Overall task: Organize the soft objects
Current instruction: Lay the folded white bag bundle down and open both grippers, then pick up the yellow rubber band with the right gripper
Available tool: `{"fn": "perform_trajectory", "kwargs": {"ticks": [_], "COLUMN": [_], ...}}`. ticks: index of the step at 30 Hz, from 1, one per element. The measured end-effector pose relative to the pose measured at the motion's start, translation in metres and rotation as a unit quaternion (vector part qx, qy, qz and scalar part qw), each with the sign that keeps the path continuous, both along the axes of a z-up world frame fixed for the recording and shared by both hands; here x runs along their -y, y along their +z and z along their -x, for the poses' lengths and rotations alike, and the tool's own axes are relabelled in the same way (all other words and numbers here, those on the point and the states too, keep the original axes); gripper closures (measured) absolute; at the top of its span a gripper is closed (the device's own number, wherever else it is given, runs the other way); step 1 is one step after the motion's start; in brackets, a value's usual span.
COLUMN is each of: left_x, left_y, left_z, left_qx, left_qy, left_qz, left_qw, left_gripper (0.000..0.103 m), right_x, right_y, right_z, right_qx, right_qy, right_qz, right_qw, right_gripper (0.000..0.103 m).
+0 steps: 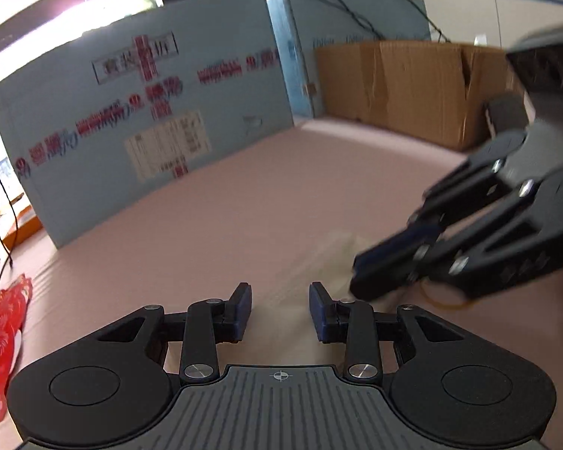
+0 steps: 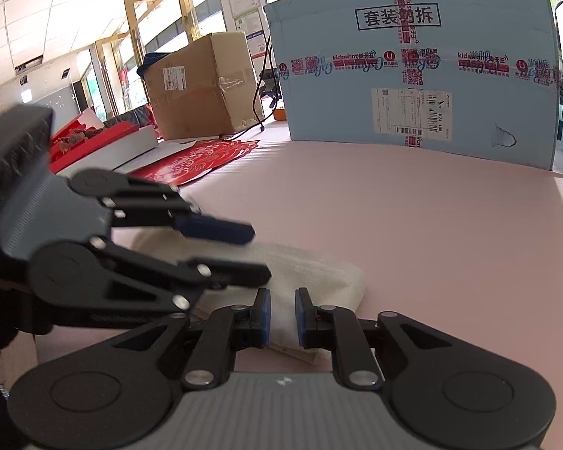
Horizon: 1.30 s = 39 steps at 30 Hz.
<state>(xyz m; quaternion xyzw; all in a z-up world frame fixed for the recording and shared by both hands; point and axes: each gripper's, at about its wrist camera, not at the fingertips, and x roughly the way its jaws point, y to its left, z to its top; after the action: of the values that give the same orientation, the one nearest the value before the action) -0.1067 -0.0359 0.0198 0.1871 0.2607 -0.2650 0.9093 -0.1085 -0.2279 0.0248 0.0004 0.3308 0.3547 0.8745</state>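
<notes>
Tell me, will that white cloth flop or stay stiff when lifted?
The white cloth looks thick and rumpled, so it would probably sag and drape. It likely weighs little. On the smooth pink table it may slide or bunch when pushed.

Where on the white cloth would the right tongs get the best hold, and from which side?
Probably the near edge of the cloth, approached low from the camera side. It lies flat and folded on the pink mat, and that layered edge already sits between the right tongs; the left tongs crowd its left part.

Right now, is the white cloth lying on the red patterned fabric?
No, the white cloth lies on the pink surface, with the red patterned fabric farther back to the left.
</notes>
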Motion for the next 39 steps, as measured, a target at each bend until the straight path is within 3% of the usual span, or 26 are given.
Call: {"fn": "perform_trajectory", "kwargs": {"ticks": [2, 7, 11, 13, 15, 17, 18, 20, 25, 29, 31, 34, 39], "left_x": [-0.009, -0.022, -0.027, -0.026, -0.027, -0.028, -0.028, -0.031, -0.039, -0.037, -0.038, -0.035, -0.009], "left_y": [0.0, -0.003, -0.003, -0.003, -0.003, -0.004, -0.004, -0.004, -0.005, -0.004, -0.002, 0.005, 0.018], "left_z": [-0.003, -0.008, -0.01, -0.01, -0.009, -0.01, -0.01, -0.012, -0.02, -0.017, -0.015, -0.011, -0.013], "left_qx": [-0.012, -0.028, -0.035, -0.033, -0.033, -0.035, -0.037, -0.042, -0.062, -0.051, -0.044, -0.018, 0.027], "left_qy": [-0.001, 0.002, 0.006, 0.006, 0.006, 0.006, 0.006, 0.007, 0.018, 0.016, 0.015, 0.004, -0.061], "left_qz": [0.02, 0.06, 0.075, 0.075, 0.077, 0.081, 0.084, 0.091, 0.112, 0.109, 0.112, 0.107, 0.038], "left_qw": [0.9997, 0.9978, 0.9966, 0.9966, 0.9964, 0.9961, 0.9957, 0.995, 0.9915, 0.9926, 0.9926, 0.9941, 0.9971], "left_gripper": [0.07, 0.065, 0.061, 0.061, 0.061, 0.061, 0.061, 0.058, 0.049, 0.048, 0.048, 0.04, 0.036], "right_x": [0.016, 0.04, 0.031, 0.018, 0.005, -0.002, -0.003, 0.002, 0.034, 0.054, 0.061, 0.064, 0.065], "right_y": [0.007, 0.012, 0.007, 0.005, 0.005, 0.005, 0.007, 0.01, 0.009, 0.0, -0.01, -0.015, -0.02], "right_z": [0.004, 0.008, 0.009, 0.014, 0.018, 0.025, 0.025, 0.02, -0.001, -0.014, -0.024, -0.028, -0.032], "right_qx": [-0.012, -0.031, -0.04, -0.017, 0.003, 0.011, 0.005, -0.018, -0.095, -0.139, -0.172, -0.19, -0.221], "right_qy": [-0.002, -0.042, -0.029, -0.018, -0.006, 0.011, 0.015, 0.007, -0.086, -0.148, -0.175, -0.18, -0.176], "right_qz": [-0.014, 0.042, 0.103, 0.146, 0.189, 0.213, 0.215, 0.195, 0.058, -0.037, -0.078, -0.098, -0.123], "right_qw": [1.0, 0.998, 0.993, 0.989, 0.982, 0.977, 0.977, 0.981, 0.99, 0.978, 0.966, 0.96, 0.951], "right_gripper": [0.073, 0.07, 0.07, 0.069, 0.071, 0.089, 0.091, 0.101, 0.102, 0.102, 0.102, 0.102, 0.102]}}
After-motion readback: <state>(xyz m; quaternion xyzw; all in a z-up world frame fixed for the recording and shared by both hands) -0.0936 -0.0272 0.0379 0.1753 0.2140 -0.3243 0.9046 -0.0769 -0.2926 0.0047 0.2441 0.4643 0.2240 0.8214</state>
